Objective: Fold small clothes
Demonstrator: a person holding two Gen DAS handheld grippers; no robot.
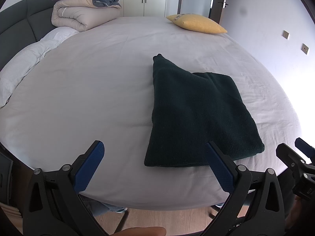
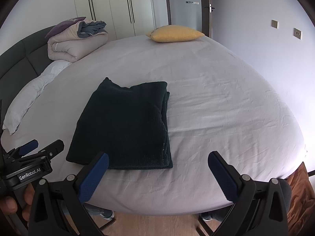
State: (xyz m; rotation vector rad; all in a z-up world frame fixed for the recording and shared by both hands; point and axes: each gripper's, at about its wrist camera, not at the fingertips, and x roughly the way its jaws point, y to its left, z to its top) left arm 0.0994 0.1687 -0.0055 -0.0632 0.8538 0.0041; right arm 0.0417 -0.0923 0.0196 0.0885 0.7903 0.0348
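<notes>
Dark green knitted fabric, a small folded garment (image 1: 196, 114), lies flat on the pale lilac bed sheet (image 1: 88, 90) near the front edge of the bed, roughly rectangular with one pointed corner sticking out at its far left. The right wrist view shows stacked layered edges along the garment's (image 2: 126, 125) right side, which the left wrist view does not reveal; the left view instead shows one upper layer lying slantwise over a lower one. The left gripper (image 1: 155, 157) hovers over the bed's front edge with its blue-padded fingers (image 1: 92, 165) spread wide, holding nothing; its right finger overlaps the garment's near corner in the picture, though contact cannot be confirmed. The right gripper (image 2: 158, 167) is likewise spread wide and empty, its left finger (image 2: 94, 177) overlapping the garment's near edge. Each view catches the other gripper at its side, level with it and aimed the same way across the bed. In the right view, a hand (image 2: 11, 202) grips the left tool's handle. Farther off, a yellow cushion (image 1: 196, 23) sits at the far edge, a rolled beige duvet (image 1: 82, 13) rests at the far left, and a white pillow (image 2: 27, 98) lies along the dark grey upholstered headboard (image 1: 21, 21).
</notes>
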